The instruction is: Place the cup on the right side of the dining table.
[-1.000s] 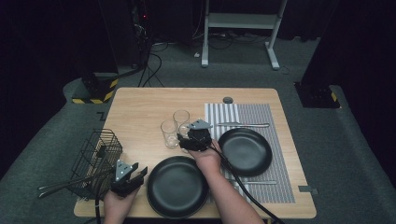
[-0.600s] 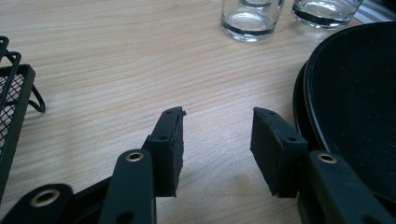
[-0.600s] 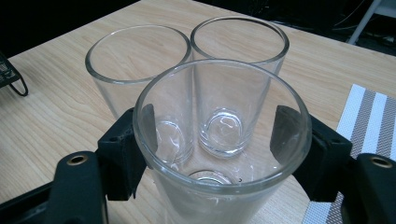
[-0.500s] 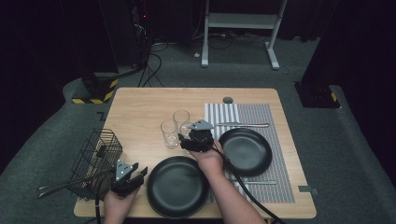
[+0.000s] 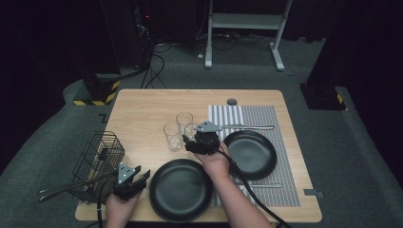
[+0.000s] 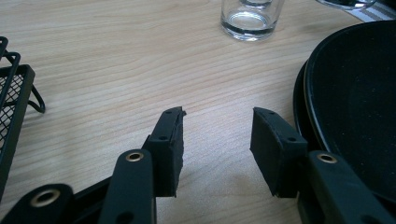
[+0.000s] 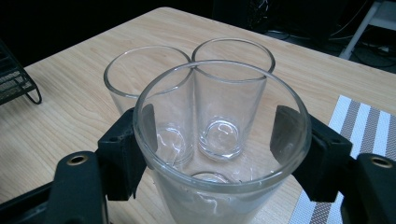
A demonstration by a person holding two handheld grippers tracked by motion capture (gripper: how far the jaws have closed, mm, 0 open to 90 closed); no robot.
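My right gripper (image 7: pixel 219 126) is shut on a clear drinking glass (image 7: pixel 219 186), with a pad pressed against each side just below the rim. Two more clear glasses (image 7: pixel 135 79) (image 7: pixel 233 93) stand touching it just beyond. From above, the right gripper (image 5: pixel 191 140) sits mid-table beside the cluster of glasses (image 5: pixel 173 136). My left gripper (image 6: pixel 217 126) is open with nothing between its pads, low over bare wood. It (image 5: pixel 141 173) lies at the front left, between a wire basket (image 5: pixel 97 161) and the near black plate (image 5: pixel 180 190).
A second black plate (image 5: pixel 250 154) rests on a striped placemat (image 5: pixel 266 116), with cutlery (image 5: pixel 252 127) behind it and another piece (image 5: pixel 280 186) in front. Long utensils (image 5: pixel 57 190) stick out of the basket to the left. A small grey disc (image 5: pixel 232 101) lies near the far edge.
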